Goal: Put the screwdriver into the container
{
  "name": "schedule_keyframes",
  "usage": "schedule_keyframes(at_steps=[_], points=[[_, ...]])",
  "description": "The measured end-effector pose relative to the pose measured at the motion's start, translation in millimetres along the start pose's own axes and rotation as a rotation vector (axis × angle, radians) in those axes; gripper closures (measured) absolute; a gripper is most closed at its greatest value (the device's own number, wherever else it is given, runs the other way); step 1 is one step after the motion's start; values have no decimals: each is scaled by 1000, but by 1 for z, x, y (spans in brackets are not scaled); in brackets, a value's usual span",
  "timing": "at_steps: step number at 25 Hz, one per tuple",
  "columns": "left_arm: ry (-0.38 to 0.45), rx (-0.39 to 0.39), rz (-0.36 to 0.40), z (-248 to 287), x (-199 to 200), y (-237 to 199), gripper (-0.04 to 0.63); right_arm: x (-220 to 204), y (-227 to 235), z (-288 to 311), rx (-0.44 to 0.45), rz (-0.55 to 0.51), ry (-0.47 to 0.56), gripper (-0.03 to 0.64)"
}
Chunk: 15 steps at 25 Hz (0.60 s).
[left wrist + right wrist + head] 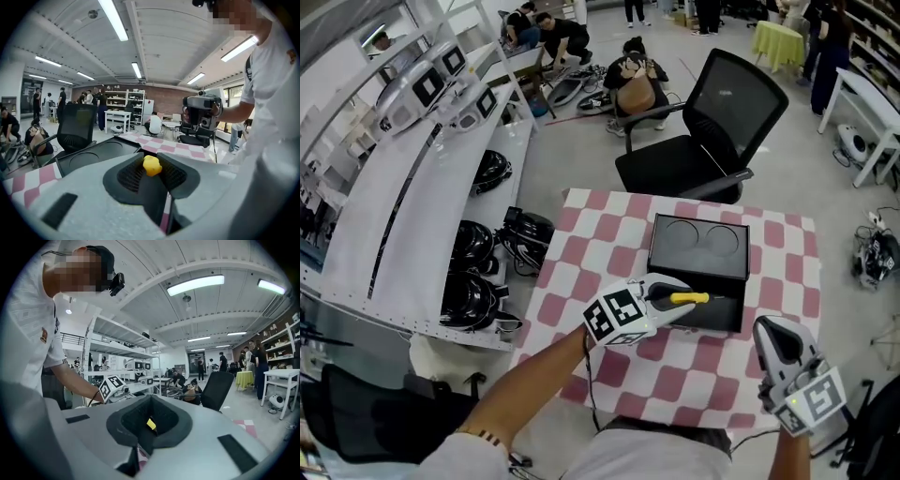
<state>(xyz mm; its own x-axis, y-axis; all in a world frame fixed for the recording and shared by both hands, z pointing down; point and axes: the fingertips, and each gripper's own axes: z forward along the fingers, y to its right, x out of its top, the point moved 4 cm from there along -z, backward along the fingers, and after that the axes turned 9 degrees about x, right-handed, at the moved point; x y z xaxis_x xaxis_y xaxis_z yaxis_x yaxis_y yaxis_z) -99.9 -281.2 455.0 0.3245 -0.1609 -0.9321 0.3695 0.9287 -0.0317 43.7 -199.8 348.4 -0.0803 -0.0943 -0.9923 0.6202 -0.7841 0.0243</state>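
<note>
Left hand-held gripper (667, 302) clamps screwdriver (692, 298) over container (698, 246).

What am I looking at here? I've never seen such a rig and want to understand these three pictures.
No robot: a person holds a two-jaw tool in each hand. One picture comes from a head camera looking down; the other two come from cameras riding on each tool. On the checkered table sits a black container. The left tool grips a yellow-handled screwdriver over it. The right tool hangs by the table's near corner, jaws together.
</note>
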Motion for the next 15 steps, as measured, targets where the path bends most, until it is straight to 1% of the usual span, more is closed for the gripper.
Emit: schedule_keyframes(at_steps=[8,15], points=[[-91,-51,22,33,-18,-11,497,-9,2,0,-7,33,-28,606],[-194,-70,58,49,-33,-17,496,-16,11,-7,-7,56,-33,606]])
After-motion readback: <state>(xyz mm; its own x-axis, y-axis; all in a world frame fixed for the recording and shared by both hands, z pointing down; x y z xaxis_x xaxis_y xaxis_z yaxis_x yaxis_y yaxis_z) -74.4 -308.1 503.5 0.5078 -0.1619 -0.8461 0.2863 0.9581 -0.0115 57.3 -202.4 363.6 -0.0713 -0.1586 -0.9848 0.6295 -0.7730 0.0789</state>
